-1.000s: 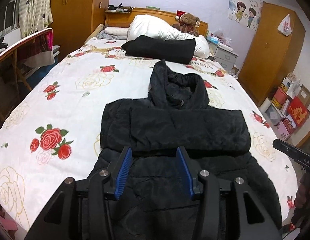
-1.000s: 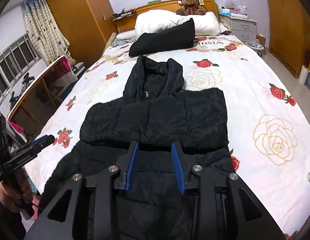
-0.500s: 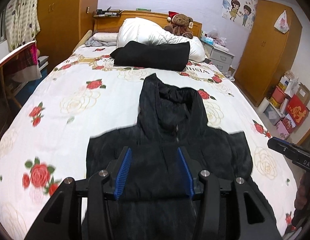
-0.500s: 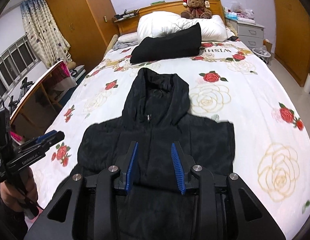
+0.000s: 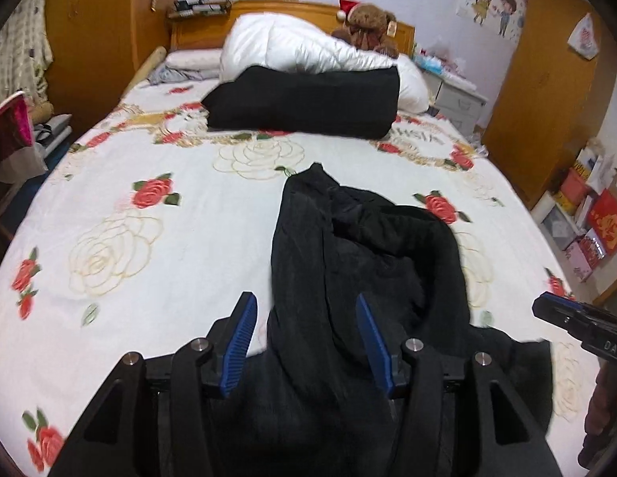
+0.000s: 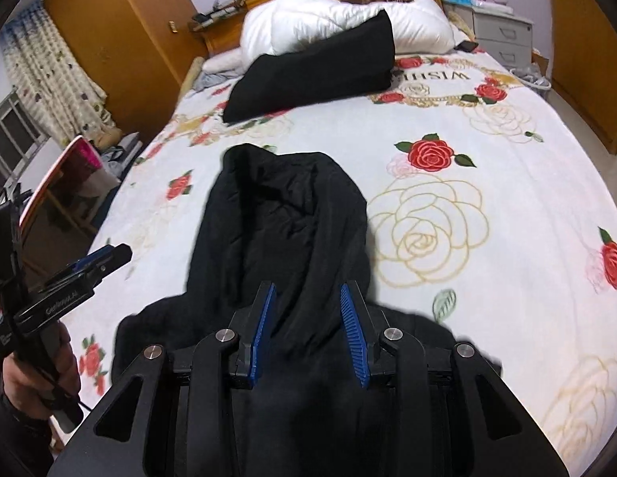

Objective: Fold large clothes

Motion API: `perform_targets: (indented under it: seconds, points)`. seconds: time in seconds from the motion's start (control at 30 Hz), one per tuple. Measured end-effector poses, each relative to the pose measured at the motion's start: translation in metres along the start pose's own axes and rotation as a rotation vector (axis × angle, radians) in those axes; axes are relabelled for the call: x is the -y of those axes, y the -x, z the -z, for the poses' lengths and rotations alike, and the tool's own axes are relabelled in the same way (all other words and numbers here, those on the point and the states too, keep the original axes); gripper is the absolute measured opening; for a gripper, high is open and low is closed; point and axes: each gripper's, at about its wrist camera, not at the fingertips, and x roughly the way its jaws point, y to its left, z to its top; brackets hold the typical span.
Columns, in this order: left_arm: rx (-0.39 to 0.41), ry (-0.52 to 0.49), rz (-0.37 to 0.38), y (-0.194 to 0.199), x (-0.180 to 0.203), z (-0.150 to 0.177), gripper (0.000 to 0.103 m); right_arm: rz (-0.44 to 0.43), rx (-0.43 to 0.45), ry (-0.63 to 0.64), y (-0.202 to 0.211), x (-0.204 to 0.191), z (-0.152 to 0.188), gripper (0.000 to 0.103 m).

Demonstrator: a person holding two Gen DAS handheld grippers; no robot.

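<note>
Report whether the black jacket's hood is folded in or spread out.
Spread out: the hood lies extended on the bedspread, pointing toward the pillows.

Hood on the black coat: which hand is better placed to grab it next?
Probably the right. The right tongs line up with the middle of the hood. The left tongs, opening with the hood's edge loose between them, sit off toward its left side.
</note>
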Motion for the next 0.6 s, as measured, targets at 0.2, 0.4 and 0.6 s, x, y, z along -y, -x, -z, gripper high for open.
perform_targets:
  seconds: [0.2, 0.4, 0.6]
  points:
    - [-0.068, 0.002, -0.039, -0.077, -0.002, -0.02, 0.054, -0.006, -0.046, -0.043, -0.063, 0.028, -0.03, 0.035]
    - [-0.088, 0.024, -0.028, -0.122, -0.003, -0.036, 0.054, -0.018, -0.102, -0.091, -0.118, 0.047, -0.056, 0.035]
    - [-0.093, 0.011, 0.002, -0.136, 0.003, -0.035, 0.007, -0.042, -0.121, -0.058, -0.132, 0.037, -0.058, 0.01]
